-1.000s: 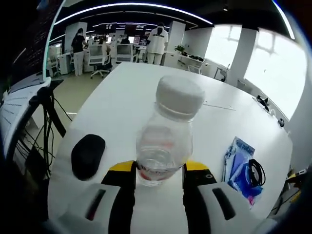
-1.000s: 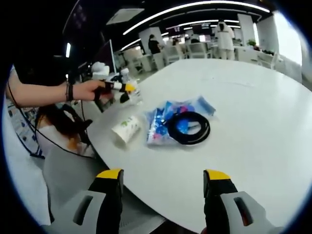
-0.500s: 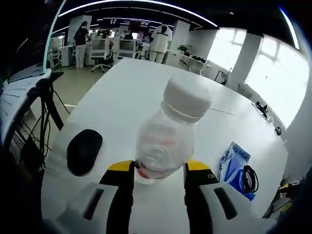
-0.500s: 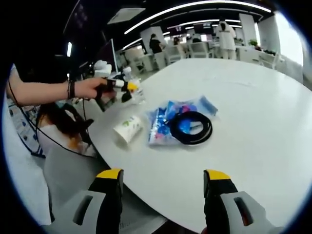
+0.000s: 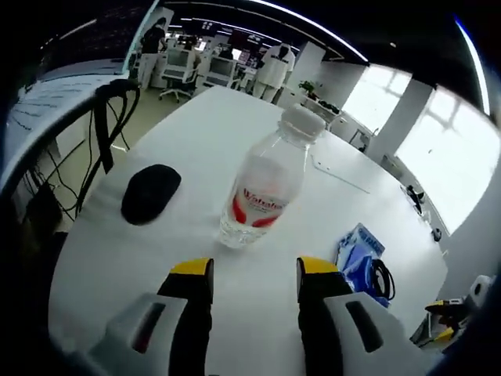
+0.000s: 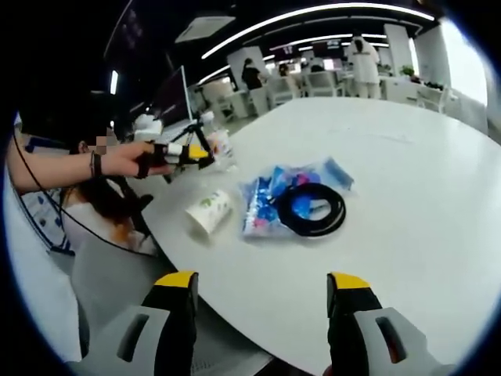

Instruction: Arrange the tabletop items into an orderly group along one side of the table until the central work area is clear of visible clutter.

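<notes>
The water bottle [image 5: 262, 192] is standing free near the table [image 5: 196, 149] edge at 12 o'clock of the spread left hand-held gripper [image 5: 246, 274] — placing looks finished — so the cup [image 6: 208, 210], lying at 11 o'clock of the spread, empty right hand-held gripper [image 6: 262, 291], is likely calling for gathering.

Office chairs [image 5: 174, 92], desks [image 5: 196, 72], 2 standing people [image 5: 275, 66], ceiling lights [image 6: 313, 13]
</notes>
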